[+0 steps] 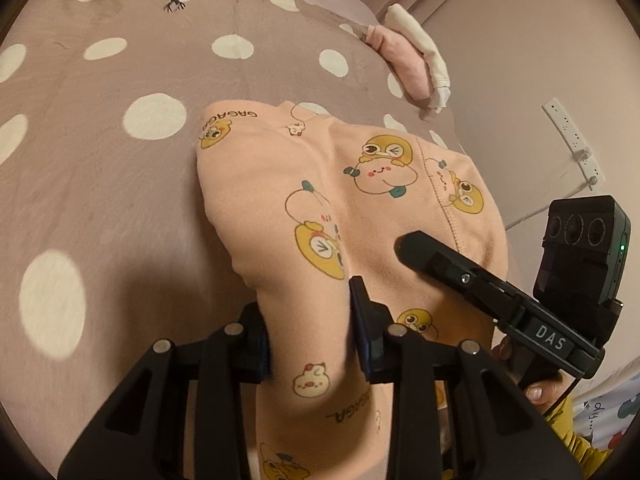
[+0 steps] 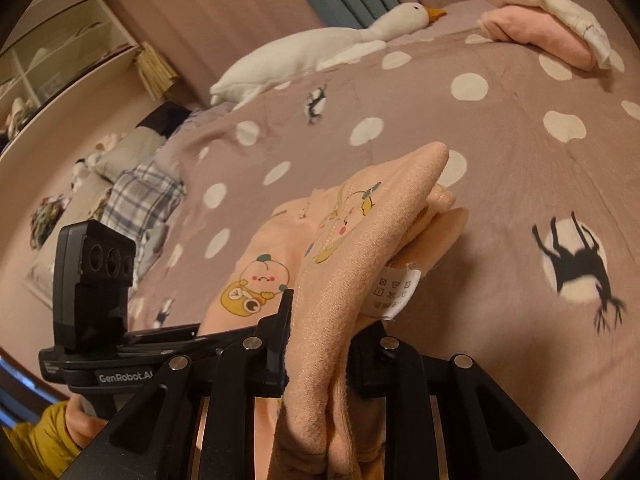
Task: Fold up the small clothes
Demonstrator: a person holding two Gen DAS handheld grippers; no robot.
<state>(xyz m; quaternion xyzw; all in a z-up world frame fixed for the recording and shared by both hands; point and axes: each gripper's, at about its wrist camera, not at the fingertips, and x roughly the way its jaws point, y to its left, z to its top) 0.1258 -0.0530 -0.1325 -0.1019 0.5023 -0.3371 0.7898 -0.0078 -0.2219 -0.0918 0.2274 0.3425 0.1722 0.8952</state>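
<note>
A small peach garment (image 1: 320, 200) printed with cartoon ducks lies partly on the mauve polka-dot bed cover (image 1: 100, 120). My left gripper (image 1: 310, 344) is shut on a fold of it and holds that edge up. My right gripper (image 2: 320, 340) is shut on another bunched edge of the garment (image 2: 360, 240), lifted above the bed, with a white care label (image 2: 396, 290) hanging out. The right gripper also shows in the left wrist view (image 1: 404, 246), reaching in from the right over the cloth.
A folded pink garment (image 1: 404, 64) and a white one (image 1: 424, 48) are stacked at the far right of the bed. A white plush goose (image 2: 320, 52) lies at the head. A plaid cloth (image 2: 140, 196) and shelves (image 2: 52, 60) are to the left.
</note>
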